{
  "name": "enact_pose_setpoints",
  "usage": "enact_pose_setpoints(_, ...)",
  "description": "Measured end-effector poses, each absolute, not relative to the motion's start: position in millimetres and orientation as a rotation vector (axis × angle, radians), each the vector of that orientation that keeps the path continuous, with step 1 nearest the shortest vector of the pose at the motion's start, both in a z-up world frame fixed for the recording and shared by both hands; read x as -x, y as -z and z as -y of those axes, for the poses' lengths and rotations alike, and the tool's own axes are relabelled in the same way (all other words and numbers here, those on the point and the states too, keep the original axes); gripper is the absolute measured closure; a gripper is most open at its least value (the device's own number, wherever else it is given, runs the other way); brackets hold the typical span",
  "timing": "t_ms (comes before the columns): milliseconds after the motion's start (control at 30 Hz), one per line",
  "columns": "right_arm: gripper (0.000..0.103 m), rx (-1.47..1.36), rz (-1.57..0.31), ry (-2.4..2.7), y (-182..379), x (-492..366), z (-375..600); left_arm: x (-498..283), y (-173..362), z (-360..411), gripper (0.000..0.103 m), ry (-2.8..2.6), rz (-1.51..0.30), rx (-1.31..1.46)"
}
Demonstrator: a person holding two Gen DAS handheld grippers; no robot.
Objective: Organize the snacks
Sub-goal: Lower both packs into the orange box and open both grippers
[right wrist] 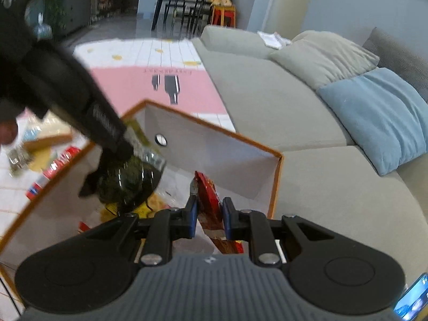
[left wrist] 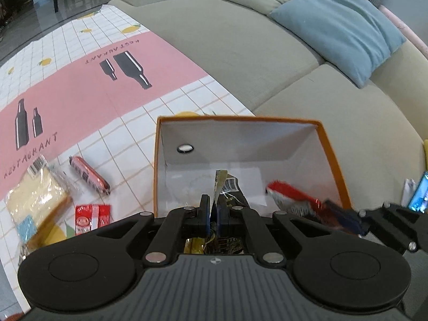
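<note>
**A:** ok going left to right, what's readable? The tablecloth (left wrist: 88, 85) says "RESTAURANT" twice, each next to a pair of black bottle shapes. On it: one clear-wrapped bread pack (left wrist: 36, 200) with a barcode, one red sausage stick (left wrist: 89, 172), one small red sachet (left wrist: 92, 218), print too small to read.

**B:** then the orange-rimmed box (left wrist: 334, 160), white inside. Left gripper (left wrist: 213, 215) is pinched tight on a dark crinkly snack pouch (left wrist: 227, 187) with a barcode, over the box. Right gripper (right wrist: 209, 214) clamps narrow on a red packet (right wrist: 207, 190), also over the box. Two cushions on the sofa (left wrist: 240, 53).
</note>
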State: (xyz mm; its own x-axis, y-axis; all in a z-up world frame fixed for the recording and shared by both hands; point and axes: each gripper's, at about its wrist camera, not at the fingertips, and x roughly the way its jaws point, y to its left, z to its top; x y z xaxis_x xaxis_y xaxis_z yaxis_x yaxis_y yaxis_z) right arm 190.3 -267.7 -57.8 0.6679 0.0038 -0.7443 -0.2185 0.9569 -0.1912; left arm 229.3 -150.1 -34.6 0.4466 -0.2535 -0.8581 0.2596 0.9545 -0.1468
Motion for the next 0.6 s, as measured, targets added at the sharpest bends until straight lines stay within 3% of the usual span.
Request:
enact_pose_setpoints(300,0.085,0.299,-0.940,-0.165,77,-195,261,-250,51,156,0.099,0.323,-1.068,-0.001)
enact_pose_setpoints(600,0.074,0.144,-1.031,-0.167,85,-189,263,-254,65,160,0.096,0.265,-1.105,-0.123)
